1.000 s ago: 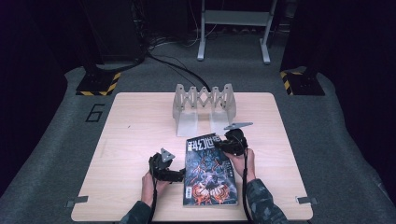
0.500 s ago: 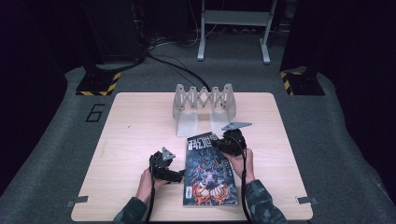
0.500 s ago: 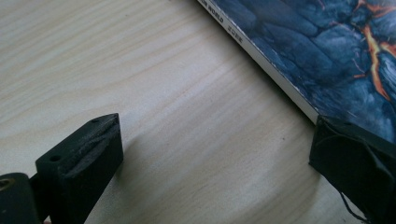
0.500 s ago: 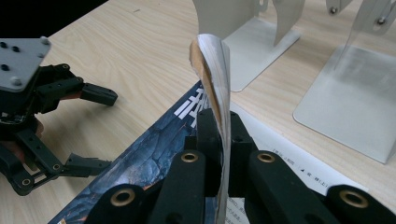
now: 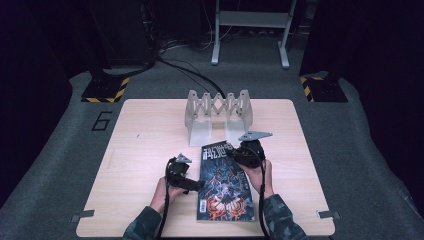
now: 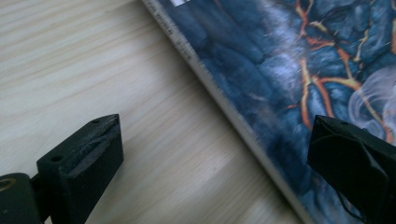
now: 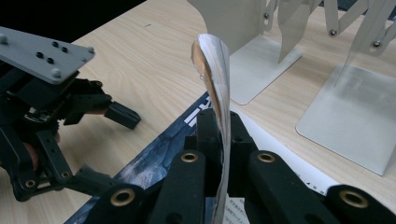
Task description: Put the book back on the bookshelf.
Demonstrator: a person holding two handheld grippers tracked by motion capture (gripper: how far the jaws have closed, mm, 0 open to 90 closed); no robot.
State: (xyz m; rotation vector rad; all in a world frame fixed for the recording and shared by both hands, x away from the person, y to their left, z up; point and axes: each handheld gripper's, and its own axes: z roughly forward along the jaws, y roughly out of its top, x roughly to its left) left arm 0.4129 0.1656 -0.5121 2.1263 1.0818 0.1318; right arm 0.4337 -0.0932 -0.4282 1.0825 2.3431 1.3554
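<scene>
The magazine [image 5: 224, 185] lies near the table's [image 5: 145, 150] front edge, right of its middle. The right gripper [image 5: 246, 150] has its jaws pinched tight on the cover's far corner, which curls upward; a further pull could crease or tear that thin sheet. The left gripper [image 5: 192, 184] stands wide open astride the spine, holding nothing, so the magazine may slide.

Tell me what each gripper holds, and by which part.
Right gripper pinches the magazine's far top corner, curling it up. Left gripper holds nothing, open over the spine.
</scene>
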